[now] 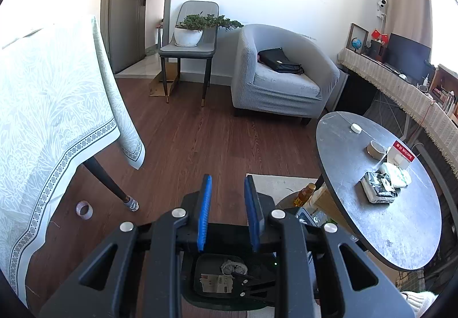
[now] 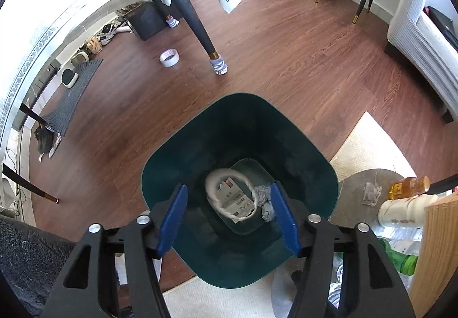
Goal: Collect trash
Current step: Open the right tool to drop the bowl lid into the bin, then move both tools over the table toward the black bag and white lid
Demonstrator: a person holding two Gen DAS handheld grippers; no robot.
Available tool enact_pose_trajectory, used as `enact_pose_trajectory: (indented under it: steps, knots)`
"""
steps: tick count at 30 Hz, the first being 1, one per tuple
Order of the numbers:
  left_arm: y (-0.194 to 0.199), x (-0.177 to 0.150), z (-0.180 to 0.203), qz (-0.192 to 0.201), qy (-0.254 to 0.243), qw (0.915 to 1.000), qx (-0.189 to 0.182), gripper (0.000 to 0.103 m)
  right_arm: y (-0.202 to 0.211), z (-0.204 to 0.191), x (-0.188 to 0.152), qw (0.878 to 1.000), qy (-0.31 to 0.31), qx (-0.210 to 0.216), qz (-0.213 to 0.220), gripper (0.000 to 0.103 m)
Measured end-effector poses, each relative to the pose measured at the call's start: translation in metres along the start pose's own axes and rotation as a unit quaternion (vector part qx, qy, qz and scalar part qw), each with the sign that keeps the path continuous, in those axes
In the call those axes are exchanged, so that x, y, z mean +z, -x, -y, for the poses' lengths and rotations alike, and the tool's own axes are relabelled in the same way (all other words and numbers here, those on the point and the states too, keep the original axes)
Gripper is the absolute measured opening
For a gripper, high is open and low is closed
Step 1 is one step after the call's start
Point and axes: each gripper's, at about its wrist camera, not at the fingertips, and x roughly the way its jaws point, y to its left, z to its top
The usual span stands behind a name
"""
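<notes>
Trash [image 1: 378, 187] lies on the table [image 1: 400, 232], right of the empty, part-closed left hand-held gripper [image 1: 229, 212]; right hand-held gripper [image 2: 229, 215], released, hangs over the bin [image 2: 237, 129].

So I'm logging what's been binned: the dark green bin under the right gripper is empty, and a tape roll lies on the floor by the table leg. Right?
Not empty: the right wrist view shows the bin holding a printed carton, a white ring and crumpled paper. The tape roll is on the floor.

bin [image 1: 200, 300]: mostly hidden behind gripper frame | white ring [image 2: 229, 194]: blurred | green bottle [image 2: 400, 259]: partly hidden
</notes>
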Motion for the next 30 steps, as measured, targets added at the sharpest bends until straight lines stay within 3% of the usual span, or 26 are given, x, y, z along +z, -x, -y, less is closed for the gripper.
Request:
enact_pose_trajectory:
  steps: [13, 19, 22, 27, 30]
  knots:
    - [0.014, 0.008, -0.006, 0.027, 0.004, 0.9996, 0.006, 0.025, 0.025, -0.002, 0.009, 0.999, 0.001, 0.020, 0.032, 0.064]
    - [0.024, 0.013, -0.003, 0.049, 0.008, 0.9987, -0.002, 0.025, 0.069, -0.009, 0.018, 0.996, 0.008, 0.024, 0.086, 0.064]
    - [0.031, 0.015, 0.004, 0.067, 0.002, 0.9977, 0.012, 0.025, 0.095, -0.007, 0.020, 0.994, 0.007, 0.016, 0.112, 0.064]
    - [0.040, 0.020, 0.019, 0.094, -0.005, 0.9955, 0.015, 0.025, 0.137, 0.016, 0.014, 0.989, -0.020, -0.010, 0.144, 0.064]
    - [0.035, 0.020, 0.034, 0.087, -0.012, 0.9961, 0.004, 0.026, 0.161, 0.039, 0.002, 0.985, -0.042, -0.032, 0.164, 0.064]
